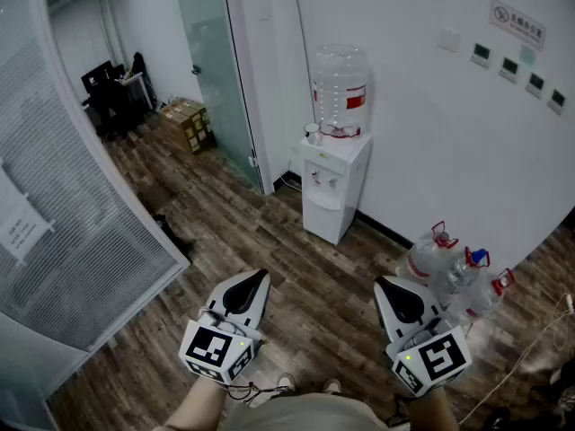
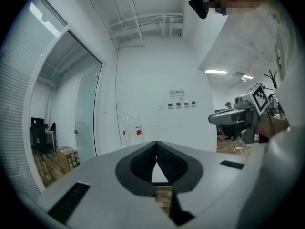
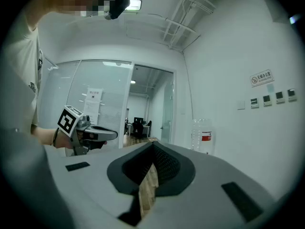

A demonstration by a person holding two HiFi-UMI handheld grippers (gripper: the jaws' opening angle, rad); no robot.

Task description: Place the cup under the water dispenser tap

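A white water dispenser (image 1: 334, 191) stands against the wall, with a clear bottle (image 1: 340, 86) bearing a red label on top. A small pale cup (image 1: 313, 134) sits on the dispenser's top beside the bottle. The taps (image 1: 324, 178) are on its front, above a recess. My left gripper (image 1: 261, 275) and right gripper (image 1: 378, 282) are held level, well short of the dispenser, both shut with nothing between their pads. The left gripper view shows its jaws met at a point (image 2: 156, 143) and the bottle (image 2: 132, 130) far off. The right gripper (image 3: 153, 143) view shows the same.
Several water bottles (image 1: 449, 268) with red and blue caps stand on the wood floor right of the dispenser. A glass door (image 1: 216, 70) is left of it, with a cardboard box (image 1: 187, 122) and a desk (image 1: 112, 92) beyond. A blinded glass partition (image 1: 72, 223) runs along the left.
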